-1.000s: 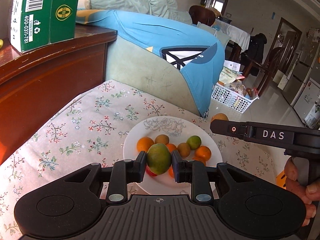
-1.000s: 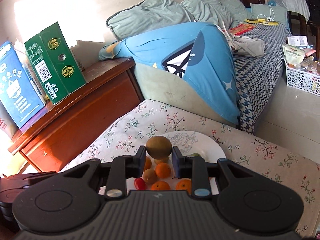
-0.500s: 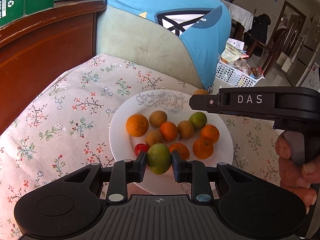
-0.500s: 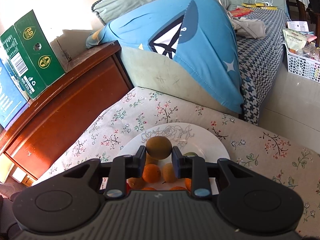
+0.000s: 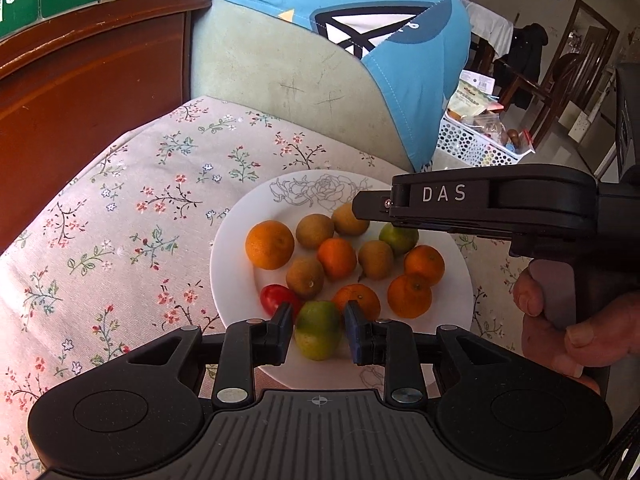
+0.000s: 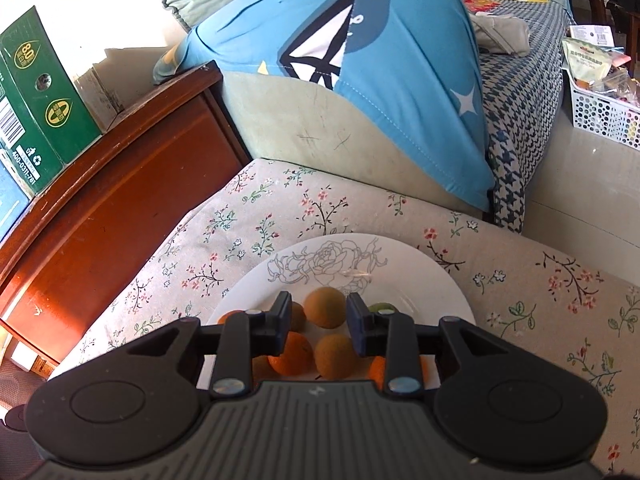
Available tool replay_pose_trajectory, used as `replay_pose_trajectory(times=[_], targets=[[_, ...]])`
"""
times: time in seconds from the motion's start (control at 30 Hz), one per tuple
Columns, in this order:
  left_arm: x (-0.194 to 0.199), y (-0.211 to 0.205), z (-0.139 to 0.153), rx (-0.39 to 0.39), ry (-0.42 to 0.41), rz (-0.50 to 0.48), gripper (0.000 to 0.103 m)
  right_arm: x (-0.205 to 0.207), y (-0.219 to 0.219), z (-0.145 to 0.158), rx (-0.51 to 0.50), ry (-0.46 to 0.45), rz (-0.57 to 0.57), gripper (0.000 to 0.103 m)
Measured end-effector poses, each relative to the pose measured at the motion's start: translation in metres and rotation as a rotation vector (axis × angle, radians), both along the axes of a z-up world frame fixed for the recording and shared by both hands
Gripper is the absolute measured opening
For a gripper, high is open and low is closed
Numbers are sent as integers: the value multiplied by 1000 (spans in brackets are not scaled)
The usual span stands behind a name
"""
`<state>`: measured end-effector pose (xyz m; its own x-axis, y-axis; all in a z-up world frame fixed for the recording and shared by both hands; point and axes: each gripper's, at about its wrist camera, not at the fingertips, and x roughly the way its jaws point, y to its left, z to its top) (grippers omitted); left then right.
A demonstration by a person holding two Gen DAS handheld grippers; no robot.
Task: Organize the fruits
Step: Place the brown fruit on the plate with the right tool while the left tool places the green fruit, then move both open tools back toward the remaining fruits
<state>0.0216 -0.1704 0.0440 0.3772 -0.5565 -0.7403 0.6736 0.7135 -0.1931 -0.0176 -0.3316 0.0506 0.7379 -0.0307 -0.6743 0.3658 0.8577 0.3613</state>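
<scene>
On the floral-clothed bench [image 5: 132, 216] sat the white plate [image 5: 236, 276], our landmark, heaped with oranges, brown fruits and a red tomato [image 5: 276, 298]. At the plate's near rim our left tongs [image 5: 318, 334] stood parted around a green-orange mango [image 5: 318, 330], their pads just beside it with slight gaps showing. Over the plate's far side our right tongs [image 6: 318, 316] were spread wide of a brown kiwi [image 6: 325, 307], which rested on the plate among the other fruit, clear of both pads.

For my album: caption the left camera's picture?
Left gripper open around a green fruit on the white plate.
</scene>
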Motion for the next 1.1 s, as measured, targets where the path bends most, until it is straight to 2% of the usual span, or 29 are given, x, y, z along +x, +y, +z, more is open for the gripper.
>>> replay_pose_trajectory(times=[0.07, 0.13, 0.2, 0.33, 0.4, 0.47, 0.57, 0.8, 0.9, 1.0, 1.1], targets=[[-1, -1, 2, 4, -3, -2, 28, -1, 0, 2, -1, -2, -3, 34], [-3, -1, 4, 8, -10, -4, 38, -4, 1, 5, -1, -4, -10, 43], [-7, 0, 7, 16, -37, 8, 66, -6, 2, 9, -2, -9, -19, 49], [-17, 3, 18, 20, -95, -18, 71, -13, 6, 19, -18, -18, -21, 59], [-21, 7, 24, 20, -120, -12, 81, -19, 10, 27, -28, -31, -18, 64], [-25, 15, 31, 2, -140, -4, 85, -26, 13, 33, -33, -44, -20, 69], [-26, 27, 39, 5, -132, 0, 86, -36, 17, 40, -46, -48, -38, 77], [-19, 62, 46, 33, -114, 48, 88, -66, 27, 47, -14, -57, -80, 80], [-16, 81, 49, 17, -85, 66, 89, -78, 35, 46, 9, -57, -85, 89], [-14, 96, 49, 30, -84, 94, 92, -90, 46, 43, 37, -51, -76, 96], [-10, 109, 47, 51, -71, 138, 94, -98, 62, 38, 35, -37, -44, 96]])
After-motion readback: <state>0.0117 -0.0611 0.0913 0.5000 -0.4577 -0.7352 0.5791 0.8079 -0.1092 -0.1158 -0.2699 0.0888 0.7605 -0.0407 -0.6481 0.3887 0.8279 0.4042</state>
